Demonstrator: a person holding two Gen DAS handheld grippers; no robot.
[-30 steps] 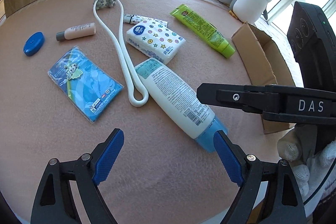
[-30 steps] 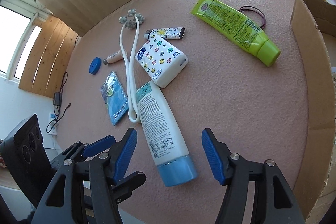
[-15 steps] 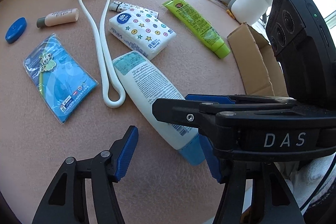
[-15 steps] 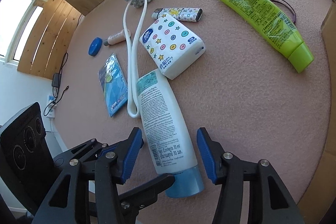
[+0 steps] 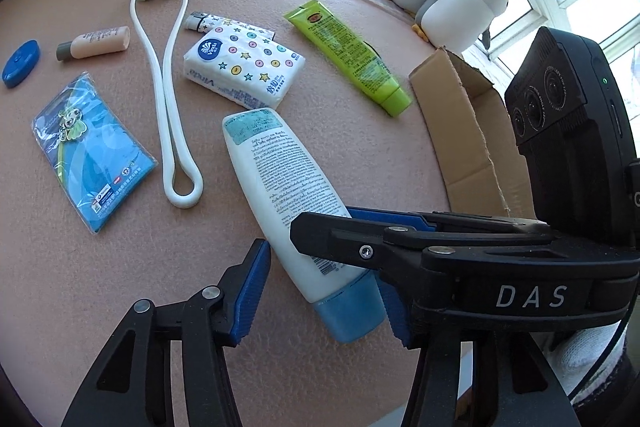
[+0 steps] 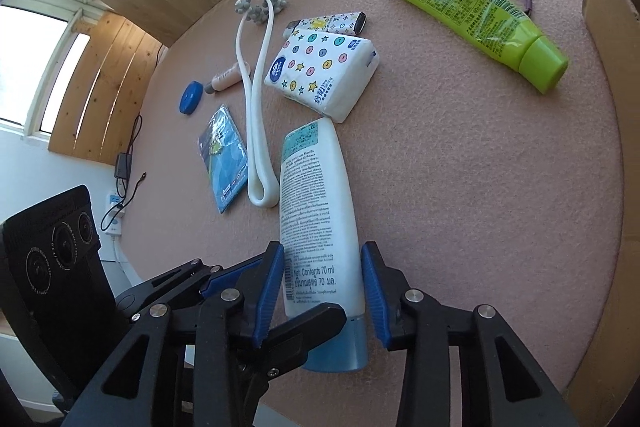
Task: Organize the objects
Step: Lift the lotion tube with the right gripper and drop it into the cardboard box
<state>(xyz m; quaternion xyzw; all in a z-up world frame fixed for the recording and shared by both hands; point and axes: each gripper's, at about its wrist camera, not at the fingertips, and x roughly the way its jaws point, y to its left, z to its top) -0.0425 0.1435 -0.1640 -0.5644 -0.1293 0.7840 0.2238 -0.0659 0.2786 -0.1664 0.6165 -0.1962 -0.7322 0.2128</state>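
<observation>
Two grippers meet at the near edge of the round pink tabletop (image 6: 500, 187), both straddling the white lotion tube (image 6: 316, 211) near its blue cap. The right gripper (image 6: 323, 289) has its blue pads just beside the tube's sides, narrowed around it; whether they press it I cannot tell. The left gripper (image 5: 324, 297) stands wider, its pads apart from the tube, with the right one crossing over it. Beyond the tube's far end lies a tissue pack (image 6: 322, 77), nearly touching it, with a white looped massager (image 6: 256, 131) and a blue packet (image 6: 224, 163) to the left. Open felt stretches to the right, up to the green tube (image 6: 476, 15) and the cardboard box (image 5: 464, 131) at the rim.
</observation>
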